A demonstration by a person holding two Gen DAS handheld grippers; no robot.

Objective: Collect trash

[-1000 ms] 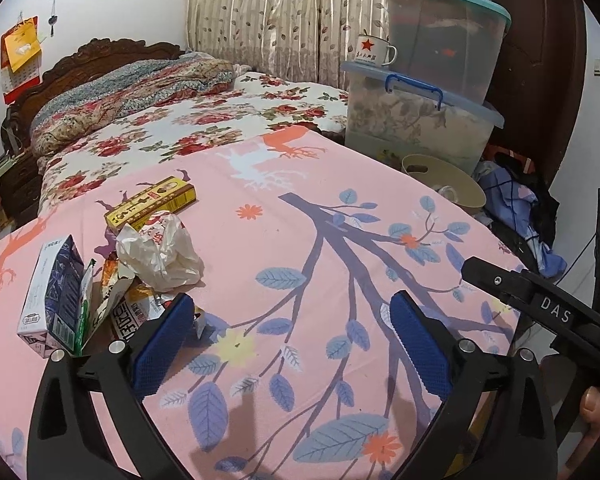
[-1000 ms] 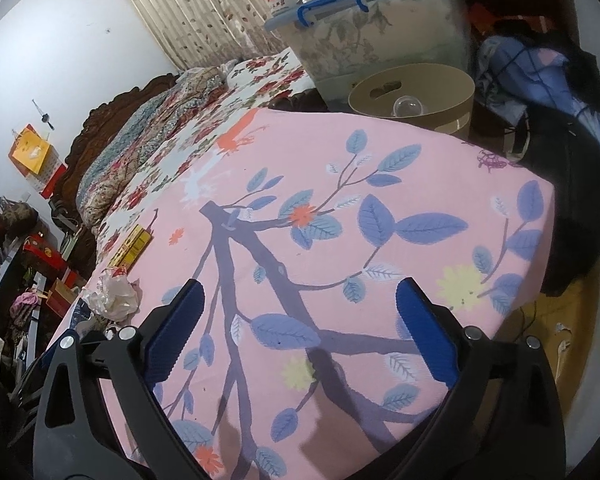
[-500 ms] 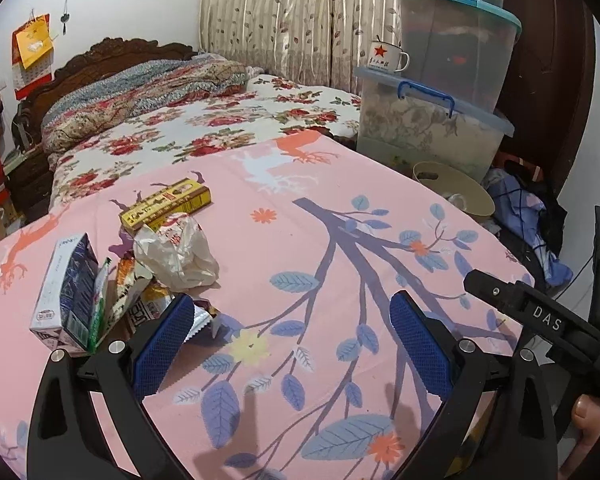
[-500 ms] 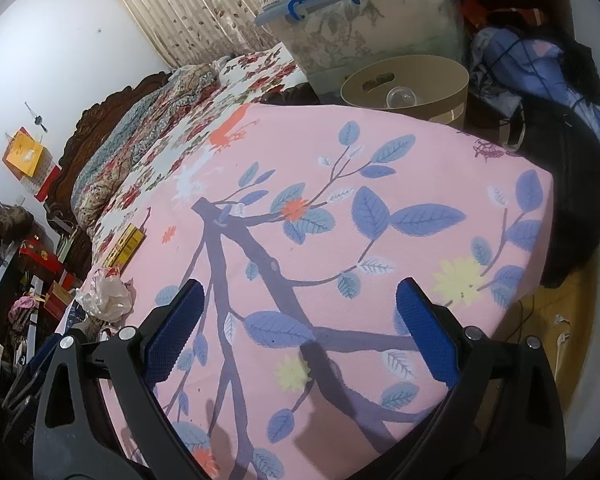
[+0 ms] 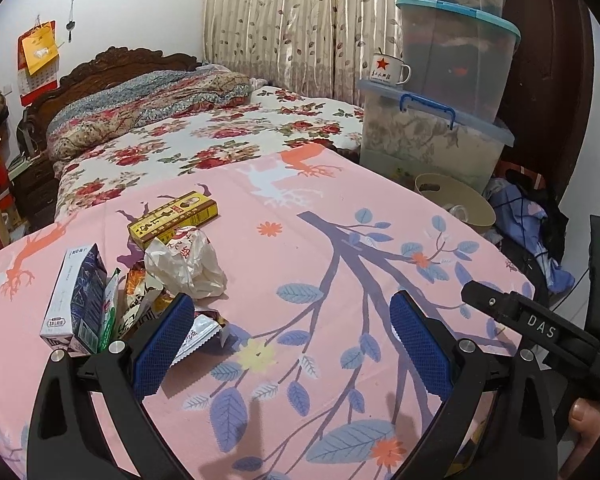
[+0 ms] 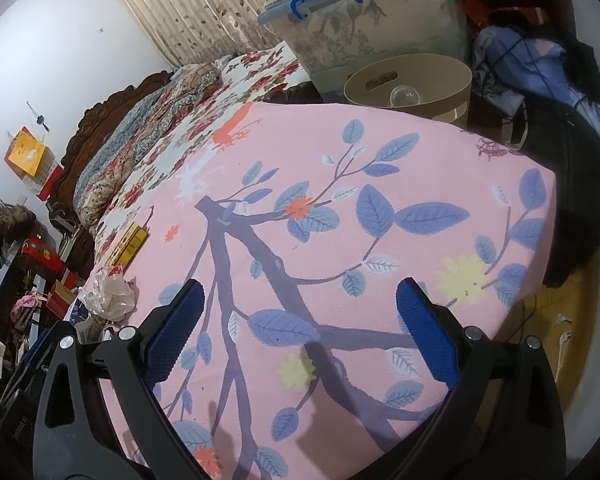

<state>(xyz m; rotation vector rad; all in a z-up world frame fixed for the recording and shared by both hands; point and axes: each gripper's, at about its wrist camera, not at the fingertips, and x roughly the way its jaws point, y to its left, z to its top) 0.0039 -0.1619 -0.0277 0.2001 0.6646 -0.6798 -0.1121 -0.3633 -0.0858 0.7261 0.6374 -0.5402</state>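
A heap of trash lies on the pink leaf-print cloth (image 5: 340, 264): a yellow box (image 5: 173, 219), a crumpled white bag (image 5: 186, 264), a blue-and-white carton (image 5: 76, 300) and several snack wrappers (image 5: 140, 304). My left gripper (image 5: 288, 344) is open just right of the heap, its left pad beside a silver wrapper (image 5: 200, 334). My right gripper (image 6: 300, 332) hangs open over bare cloth, with the crumpled white bag (image 6: 110, 296) and the yellow box (image 6: 130, 244) far to its left. A tan bin (image 6: 412, 88) stands past the cloth's far edge.
Stacked clear storage tubs (image 5: 440, 136) with a star mug (image 5: 388, 70) stand behind the tan bin (image 5: 456, 202). A floral bed (image 5: 204, 136) lies beyond the cloth. Clothes (image 6: 548, 64) are piled at the right. The other gripper's body (image 5: 540, 332) and a fingertip (image 5: 584, 420) show at lower right.
The left view has shifted so the trash heap sits further right and closer to the left pad. The right view has tilted slightly; both grippers stay open.
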